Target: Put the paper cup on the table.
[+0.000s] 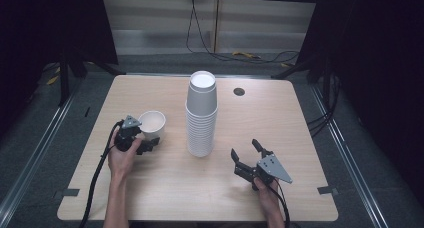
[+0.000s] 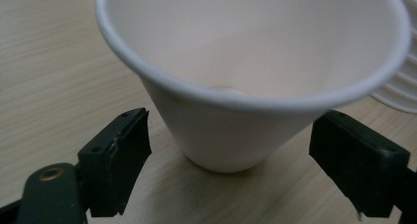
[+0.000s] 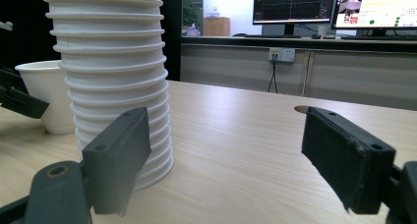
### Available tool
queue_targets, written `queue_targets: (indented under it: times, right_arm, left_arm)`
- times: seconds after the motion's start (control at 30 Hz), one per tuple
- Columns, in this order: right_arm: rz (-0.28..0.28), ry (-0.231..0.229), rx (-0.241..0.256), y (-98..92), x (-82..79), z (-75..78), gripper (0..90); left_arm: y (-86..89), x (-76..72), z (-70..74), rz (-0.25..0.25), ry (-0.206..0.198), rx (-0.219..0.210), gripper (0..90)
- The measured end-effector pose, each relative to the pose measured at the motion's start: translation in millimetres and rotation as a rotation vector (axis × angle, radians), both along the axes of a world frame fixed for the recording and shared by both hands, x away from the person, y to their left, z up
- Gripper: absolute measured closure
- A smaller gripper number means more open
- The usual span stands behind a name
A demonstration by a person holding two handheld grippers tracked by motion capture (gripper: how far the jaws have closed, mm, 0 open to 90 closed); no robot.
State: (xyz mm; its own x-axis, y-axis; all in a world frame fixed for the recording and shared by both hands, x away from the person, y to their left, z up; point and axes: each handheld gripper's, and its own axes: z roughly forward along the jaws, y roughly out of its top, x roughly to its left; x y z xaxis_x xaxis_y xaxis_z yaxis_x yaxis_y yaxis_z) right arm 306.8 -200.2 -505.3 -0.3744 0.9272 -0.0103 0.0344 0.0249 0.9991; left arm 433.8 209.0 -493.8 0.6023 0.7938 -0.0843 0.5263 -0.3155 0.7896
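The left hand-held gripper (image 2: 228, 175), jaws spread, straddles the upright cup (image 2: 246, 71); the right hand-held gripper (image 1: 246, 154), also spread, faces the stack (image 1: 202, 115).

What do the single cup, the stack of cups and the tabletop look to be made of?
Single cup: probably paper, matte white, with a rolled rim and a thin wall that lets light through. Stack of cups: seemingly the same white paper, its nested rolled rims forming ridges. Table: pale wood-grain surface, likely laminate rather than solid wood, judging by its even, smooth, low-sheen look.
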Motion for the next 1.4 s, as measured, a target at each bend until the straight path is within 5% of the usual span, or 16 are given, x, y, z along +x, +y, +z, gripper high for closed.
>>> queue_targets:
  times: [0.17,0.27,0.5,0.67,0.77,0.93,1.23,1.4]
  right_arm:
    - [-0.002,-0.001,0.000,0.0,-0.1,0.0,17.4]
    - [-0.002,-0.003,-0.001,0.0,-0.1,-0.1,17.2]
    - [-0.001,-0.004,-0.002,-0.1,-0.2,-0.1,17.2]
    - [0.000,-0.003,-0.002,-0.1,-0.2,-0.1,16.9]
    - [0.000,-0.002,0.001,-0.1,-0.2,-0.1,15.5]
    - [-0.002,-0.002,0.002,0.0,-0.3,-0.1,13.8]
    - [-0.003,-0.006,0.001,0.0,-0.2,-0.2,13.0]
    - [-0.002,-0.007,0.000,0.0,-0.2,-0.2,13.0]
  left_arm:
    - [3.9,-11.6,1.5,0.029,-0.025,-0.014,15.7]
    - [7.3,-21.6,0.3,0.039,-0.054,-0.071,15.6]
    - [4.8,-49.1,7.3,0.056,-0.168,-0.092,16.1]
    - [6.8,-64.9,8.2,0.083,-0.218,-0.192,16.6]
    - [5.4,-72.5,6.4,0.097,-0.231,-0.206,16.3]
    - [-2.4,-85.0,8.8,0.055,-0.248,-0.208,16.2]
    - [-25.1,-106.5,3.6,0.017,-0.305,-0.324,16.2]
    - [-38.1,-112.8,1.3,0.007,-0.319,-0.301,15.7]
